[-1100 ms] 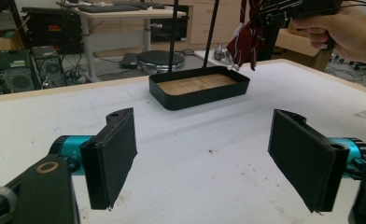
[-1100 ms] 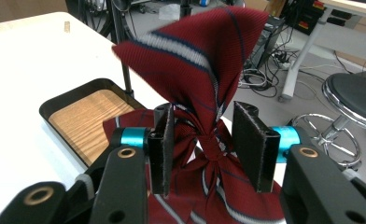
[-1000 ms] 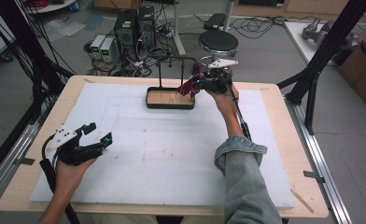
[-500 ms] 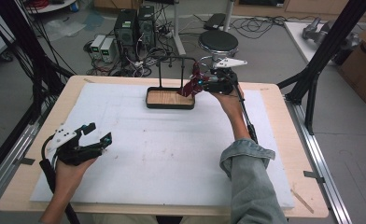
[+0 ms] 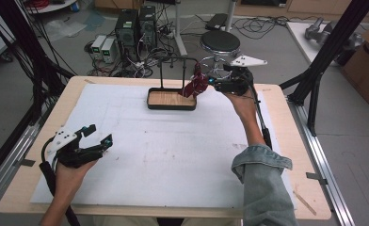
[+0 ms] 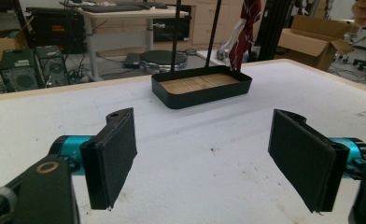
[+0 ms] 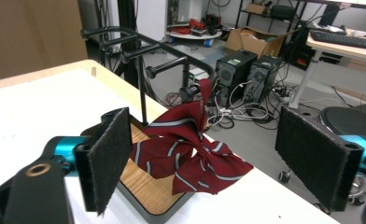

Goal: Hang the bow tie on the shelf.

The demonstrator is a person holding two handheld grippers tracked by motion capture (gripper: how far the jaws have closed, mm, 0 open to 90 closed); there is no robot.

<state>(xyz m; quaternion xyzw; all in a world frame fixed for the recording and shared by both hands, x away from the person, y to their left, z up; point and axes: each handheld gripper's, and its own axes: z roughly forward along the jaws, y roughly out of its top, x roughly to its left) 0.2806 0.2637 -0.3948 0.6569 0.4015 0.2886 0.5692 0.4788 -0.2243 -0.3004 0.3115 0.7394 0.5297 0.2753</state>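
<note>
A broad stretch of the white mat [image 5: 173, 155] on the surface is lying open between the two hands, giving free passage across the middle. At the far edge the black tray [image 5: 171, 100] is sitting with its upright rack [image 5: 178, 70] rising over it — the one obstacle there. The striped bow tie [image 7: 190, 144] is hanging from the rack's right end, draping over the tray's rim, just in front of the right gripper [image 7: 204, 158], whose jaws are standing wide.
</note>
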